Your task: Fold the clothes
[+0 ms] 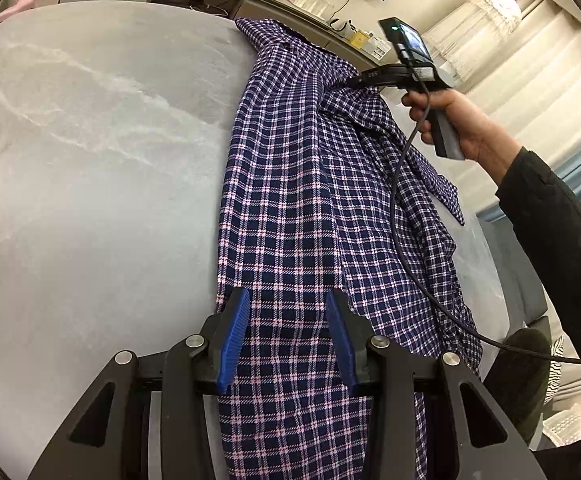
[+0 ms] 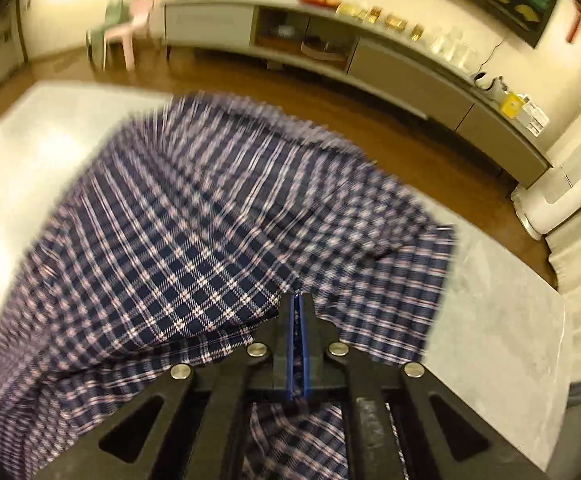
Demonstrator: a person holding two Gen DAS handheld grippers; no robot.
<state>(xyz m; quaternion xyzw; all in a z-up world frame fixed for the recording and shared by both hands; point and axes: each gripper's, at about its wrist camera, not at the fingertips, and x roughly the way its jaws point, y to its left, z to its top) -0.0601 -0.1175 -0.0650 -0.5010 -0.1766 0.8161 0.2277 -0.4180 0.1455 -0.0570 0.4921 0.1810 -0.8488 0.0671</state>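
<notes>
Your left view alone shows your right hand [image 1: 450,120]. Right tongs [image 2: 299,296] pinch the plaid shirt [image 2: 194,248] on the counter [image 1: 90,160]; left tongs [image 1: 288,300] gape over it. No writing is legible.

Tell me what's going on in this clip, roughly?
A person is folding a blue plaid shirt laid lengthwise on a grey marble-look table, working a pair of hand-held tongs in each hand. The right tongs are pinched shut on a bit of the fabric toward the shirt's far end, pulling it up into a small peak. The left tongs sit at the near end with the jaws apart, straddling the cloth without pinching it.
</notes>
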